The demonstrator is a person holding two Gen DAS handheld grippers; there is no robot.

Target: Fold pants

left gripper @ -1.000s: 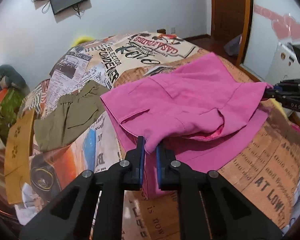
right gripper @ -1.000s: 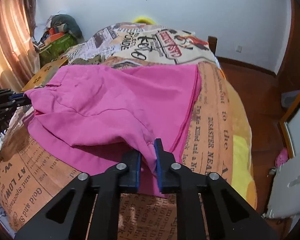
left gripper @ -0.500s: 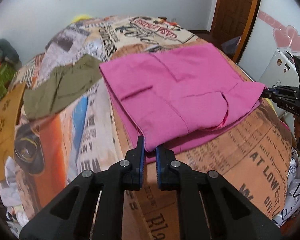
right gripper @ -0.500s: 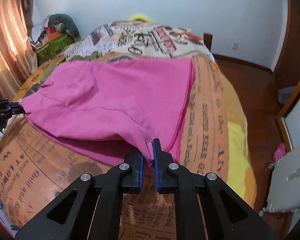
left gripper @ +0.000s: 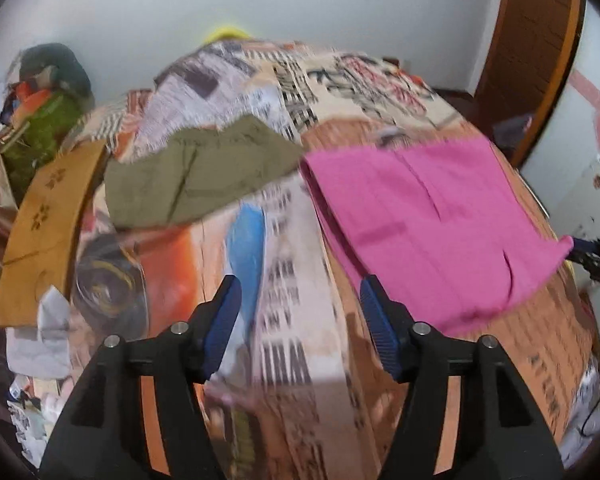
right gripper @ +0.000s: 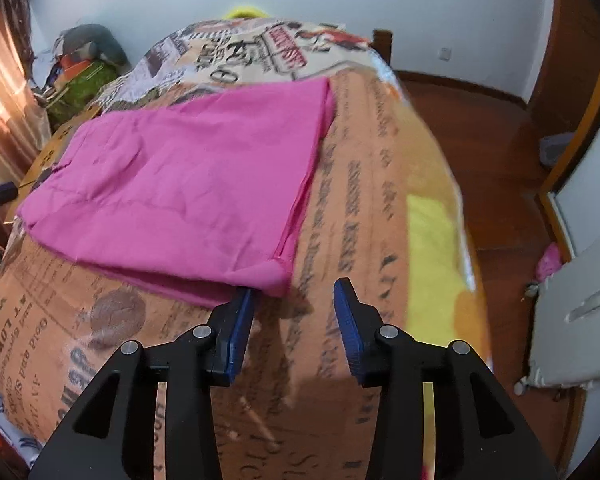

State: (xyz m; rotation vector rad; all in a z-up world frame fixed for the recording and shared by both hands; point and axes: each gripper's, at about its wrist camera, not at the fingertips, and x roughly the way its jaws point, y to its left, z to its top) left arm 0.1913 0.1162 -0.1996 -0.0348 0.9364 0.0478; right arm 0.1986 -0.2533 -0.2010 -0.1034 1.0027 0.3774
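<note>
A home bedroom: bed [right gripper: 380, 184] with newsprint-patterned cover, wooden door [left gripper: 536, 40], scattered clothes.

Folded pants [right gripper: 188, 184] lie flat on the bedspread [right gripper: 372, 208], their near corner just beyond the right gripper [right gripper: 294, 312]. In the left wrist view, shorts [left gripper: 196, 176] lie left of the pants, a curtain edge [left gripper: 44, 224] further left.

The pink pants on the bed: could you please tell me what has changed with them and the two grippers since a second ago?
Both grippers have let go. The left gripper and right gripper each pinched a near corner of the pink fabric pants; now their jaws are opening with nothing between them. The lifted top layer has dropped flat, folded on the newspaper-print bedspread. The olive green garment lies where it was.
</note>
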